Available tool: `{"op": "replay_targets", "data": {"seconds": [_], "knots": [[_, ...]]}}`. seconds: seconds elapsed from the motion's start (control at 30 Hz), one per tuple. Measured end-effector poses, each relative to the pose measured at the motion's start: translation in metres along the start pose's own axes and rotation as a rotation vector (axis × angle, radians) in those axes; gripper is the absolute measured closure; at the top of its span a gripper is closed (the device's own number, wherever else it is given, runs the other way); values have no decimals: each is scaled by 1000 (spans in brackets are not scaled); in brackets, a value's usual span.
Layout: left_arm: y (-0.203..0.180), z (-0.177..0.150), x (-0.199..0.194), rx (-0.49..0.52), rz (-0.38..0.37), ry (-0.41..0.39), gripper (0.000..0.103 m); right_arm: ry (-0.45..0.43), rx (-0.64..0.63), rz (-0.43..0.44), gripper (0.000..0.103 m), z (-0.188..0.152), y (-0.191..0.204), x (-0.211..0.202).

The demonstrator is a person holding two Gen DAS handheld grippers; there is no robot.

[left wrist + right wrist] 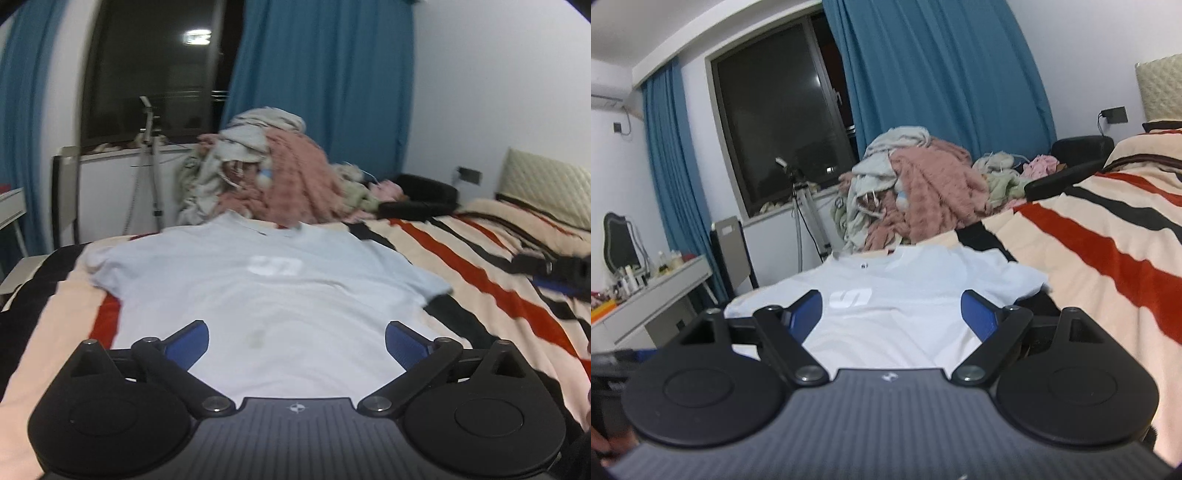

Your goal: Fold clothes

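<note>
Left wrist view: the left gripper [297, 341] hovers over the hem of the pale blue T-shirt [266, 291], spread flat on the striped blanket [491, 280], jaws wide apart and empty. Right wrist view: the right gripper [892, 312] likewise gapes empty above the shirt. Light, limp cloth; I judge it best pinched at a sleeve [1027, 278] or hem corner.

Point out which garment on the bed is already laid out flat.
The pale blue T-shirt, spread front-up on the striped blanket; the other clothes sit bunched in a heap behind it.
</note>
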State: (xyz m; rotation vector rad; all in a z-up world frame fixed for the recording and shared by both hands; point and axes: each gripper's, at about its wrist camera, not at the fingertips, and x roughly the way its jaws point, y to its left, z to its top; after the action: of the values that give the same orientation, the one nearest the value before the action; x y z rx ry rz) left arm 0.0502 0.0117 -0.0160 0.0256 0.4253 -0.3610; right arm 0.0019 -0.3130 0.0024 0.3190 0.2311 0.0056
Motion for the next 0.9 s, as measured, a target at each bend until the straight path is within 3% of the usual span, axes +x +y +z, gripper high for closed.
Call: {"op": "replay_targets", "data": {"seconds": [0.23, 0.73, 0.9], "knots": [[19, -6, -7, -35, 39, -19, 0, 26, -55, -1, 19, -8, 15, 14], [11, -16, -6, -54, 73, -31, 0, 28, -72, -14, 19, -11, 21, 12], [14, -23, 7, -78, 98, -1, 0, 31, -67, -14, 19, -12, 20, 12]]}}
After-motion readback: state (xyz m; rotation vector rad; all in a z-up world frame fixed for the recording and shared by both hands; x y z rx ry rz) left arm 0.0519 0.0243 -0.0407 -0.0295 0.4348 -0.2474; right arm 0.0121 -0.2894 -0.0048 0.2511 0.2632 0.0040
